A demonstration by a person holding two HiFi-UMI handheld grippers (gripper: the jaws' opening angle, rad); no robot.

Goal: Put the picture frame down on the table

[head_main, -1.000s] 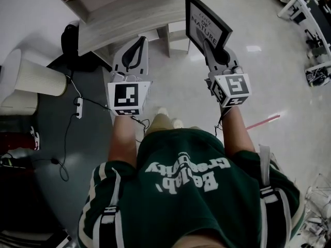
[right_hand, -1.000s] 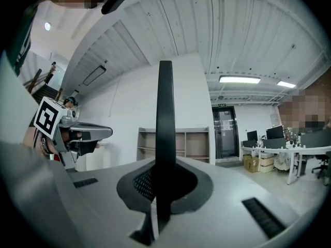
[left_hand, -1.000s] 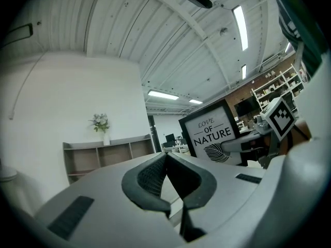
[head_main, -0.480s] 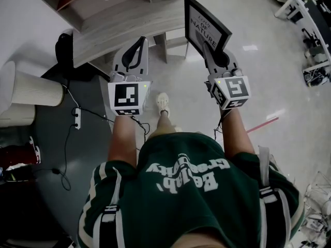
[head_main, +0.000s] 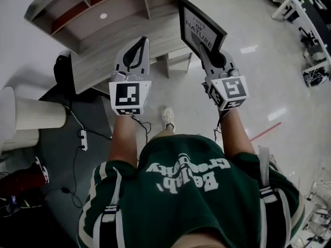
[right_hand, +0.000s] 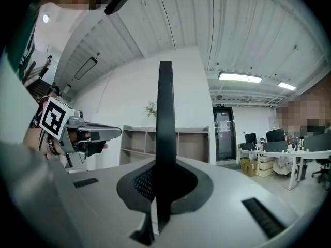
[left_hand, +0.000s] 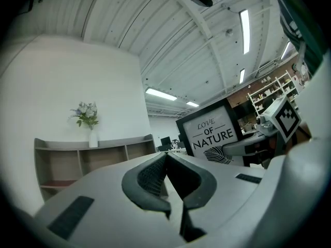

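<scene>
Head view, right claw: the right claw (head_main: 202,46), a grey two-jaw tool with a marker cube, pinches the lower edge of the black-rimmed picture frame (head_main: 200,26).
Head view, picture frame: it is in the air, upright and a little tilted, with its white printed face towards the person. It is near the bench but not over it.
Head view, left claw: the left claw (head_main: 137,43) is level beside the right one and carries nothing.
Head view, bench: the pale wood-grain bench (head_main: 101,61) is ahead and to the left, with open shelving along its back.
Left gripper view, jaws: the dark pads are pressed together with nothing between them.
Left gripper view, surroundings: the picture frame (left_hand: 213,136) is off to the right in the other claw. A white vase of flowers (left_hand: 88,119) stands on top of the shelving.
Right gripper view, jaws: they are clamped on the frame, which shows edge-on as a thin black bar (right_hand: 164,112) rising from the pads.
Risk, grip: the hold is narrow and low on a tall panel, so I think a quick swing could make it pivot or slip out.
Risk, placement: lowered on its edge, the frame could topple, and a corner could knock the shelving. With its jaws together, the left claw cannot steady it.
</scene>
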